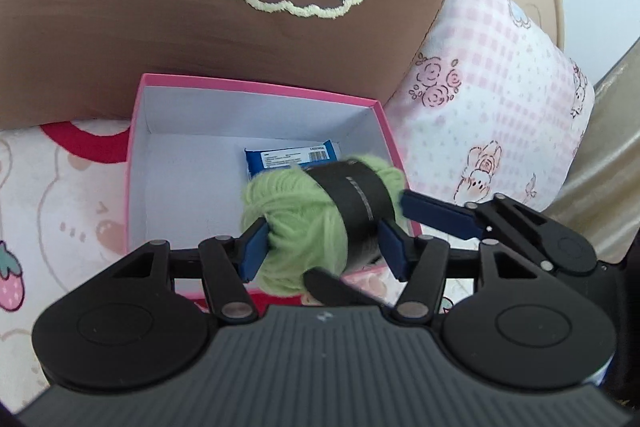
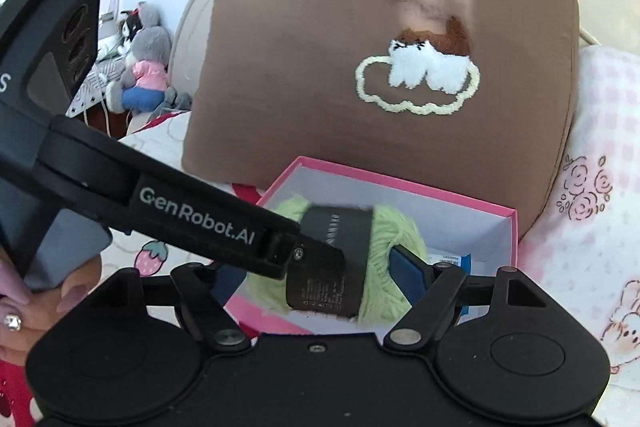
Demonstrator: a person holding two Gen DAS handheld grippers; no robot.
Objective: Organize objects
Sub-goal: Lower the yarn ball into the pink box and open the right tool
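Green yarn ball (image 1: 304, 223) clamped by left hand-held gripper (image 1: 322, 247), right hand-held gripper (image 2: 320, 267) also gripping it, above pink box (image 1: 256, 85)

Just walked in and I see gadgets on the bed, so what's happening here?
A person is tidying things into a pink box on the bed. The left hand-held gripper is clamped on a ball of green yarn with a black label, held over the open box. The right hand-held gripper brackets the same yarn; whether it grips is unclear. A blue packet already lies inside, and a brown cushion stands behind the box.
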